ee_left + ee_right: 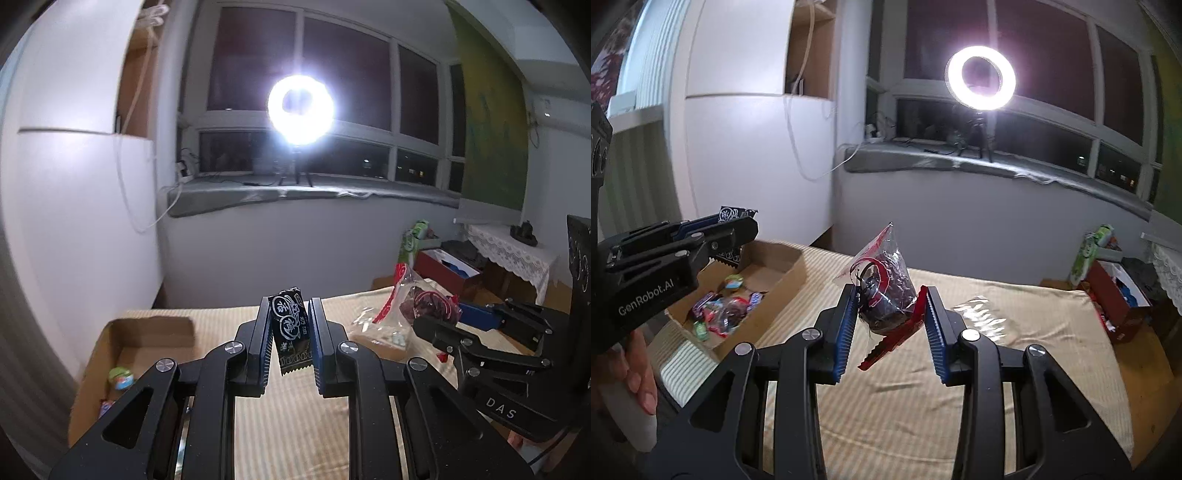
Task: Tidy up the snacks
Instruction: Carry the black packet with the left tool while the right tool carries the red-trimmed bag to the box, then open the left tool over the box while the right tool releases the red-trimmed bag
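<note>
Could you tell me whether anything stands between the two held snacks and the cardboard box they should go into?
Nothing visible does. The left gripper holds a black candy wrapper, the right gripper a clear red-trimmed snack bag. The cardboard box is open-topped, with only bare striped cloth between.

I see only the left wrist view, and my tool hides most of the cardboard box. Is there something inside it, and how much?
Observer: Yes. The right wrist view shows the cardboard box with a pile of wrapped snacks in its near part; its far part is bare.
Operator: Does the right tool really grip its bag? I see it only from the side.
Observer: Yes. The right tool is shut on the clear bag: both blue pads press its lower part, and a red edge hangs below them.
</note>
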Available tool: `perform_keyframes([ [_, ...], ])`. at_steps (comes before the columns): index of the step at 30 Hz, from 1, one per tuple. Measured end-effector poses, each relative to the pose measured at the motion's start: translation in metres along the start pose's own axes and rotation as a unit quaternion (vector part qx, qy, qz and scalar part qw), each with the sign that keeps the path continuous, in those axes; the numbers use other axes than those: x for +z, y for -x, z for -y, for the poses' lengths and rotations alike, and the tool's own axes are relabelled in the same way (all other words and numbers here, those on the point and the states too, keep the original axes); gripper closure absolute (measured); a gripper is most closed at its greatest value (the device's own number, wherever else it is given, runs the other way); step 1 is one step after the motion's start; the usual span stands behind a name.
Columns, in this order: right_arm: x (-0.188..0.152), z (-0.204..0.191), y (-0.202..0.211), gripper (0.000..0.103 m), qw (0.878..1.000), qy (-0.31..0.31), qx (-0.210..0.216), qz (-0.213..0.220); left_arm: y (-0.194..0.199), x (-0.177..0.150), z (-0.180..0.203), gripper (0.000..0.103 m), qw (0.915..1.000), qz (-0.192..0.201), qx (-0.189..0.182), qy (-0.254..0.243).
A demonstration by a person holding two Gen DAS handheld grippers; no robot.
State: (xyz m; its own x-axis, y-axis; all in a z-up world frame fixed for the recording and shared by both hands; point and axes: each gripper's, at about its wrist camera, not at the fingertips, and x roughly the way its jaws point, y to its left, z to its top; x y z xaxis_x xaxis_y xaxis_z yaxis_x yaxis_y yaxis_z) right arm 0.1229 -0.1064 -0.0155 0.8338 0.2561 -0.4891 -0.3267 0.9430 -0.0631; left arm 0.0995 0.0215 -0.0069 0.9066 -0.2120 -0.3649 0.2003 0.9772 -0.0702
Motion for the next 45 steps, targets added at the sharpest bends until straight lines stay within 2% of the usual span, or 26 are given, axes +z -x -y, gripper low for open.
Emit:
perform_keyframes([
  [5, 0.000, -0.041, -0.028, 0.066, 0.999, 0.021, 0.035, -0.018, 0.006, -0.014, -0.035, 0.087, 0.9994, -0.009, 0.026, 0.020],
  [10, 0.005, -0.093, -0.052, 0.066, 0.995, 0.048, 0.085, -0.025, 0.018, -0.028, -0.078, 0.087, 0.9965, -0.018, 0.070, 0.042],
  [15, 0.014, -0.139, -0.063, 0.066, 0.989, 0.075, 0.126, -0.015, 0.037, -0.035, -0.120, 0.087, 0.9904, -0.017, 0.121, 0.065],
  [19, 0.020, -0.154, -0.066, 0.066, 0.986, 0.085, 0.141, -0.008, 0.046, -0.033, -0.137, 0.087, 0.9868, -0.012, 0.145, 0.072],
  [28, 0.015, -0.158, -0.090, 0.066, 0.984, 0.088, 0.153, -0.026, 0.041, -0.036, -0.146, 0.087, 0.9863, -0.013, 0.147, 0.073],
  [39, -0.014, -0.167, -0.149, 0.066, 0.978, 0.088, 0.171, -0.080, 0.001, -0.068, -0.165, 0.087, 0.9838, -0.067, 0.139, 0.091],
  [41, -0.019, -0.170, -0.159, 0.063, 0.975, 0.093, 0.177, -0.094, -0.006, -0.074, -0.169, 0.087, 0.9829, -0.078, 0.138, 0.095],
  [42, -0.023, -0.172, -0.165, 0.056, 0.974, 0.100, 0.177, -0.105, -0.009, -0.076, -0.168, 0.086, 0.9826, -0.083, 0.138, 0.094],
  [43, -0.026, -0.172, -0.168, 0.044, 0.974, 0.105, 0.170, -0.107, -0.014, -0.079, -0.169, 0.084, 0.9818, -0.092, 0.140, 0.090],
  [44, -0.026, -0.172, -0.169, 0.042, 0.975, 0.106, 0.167, -0.105, -0.019, -0.082, -0.169, 0.079, 0.9804, -0.101, 0.146, 0.085],
  [45, -0.026, -0.171, -0.169, 0.042, 0.975, 0.105, 0.167, -0.103, -0.021, -0.084, -0.169, 0.055, 0.9788, -0.106, 0.154, 0.084],
])
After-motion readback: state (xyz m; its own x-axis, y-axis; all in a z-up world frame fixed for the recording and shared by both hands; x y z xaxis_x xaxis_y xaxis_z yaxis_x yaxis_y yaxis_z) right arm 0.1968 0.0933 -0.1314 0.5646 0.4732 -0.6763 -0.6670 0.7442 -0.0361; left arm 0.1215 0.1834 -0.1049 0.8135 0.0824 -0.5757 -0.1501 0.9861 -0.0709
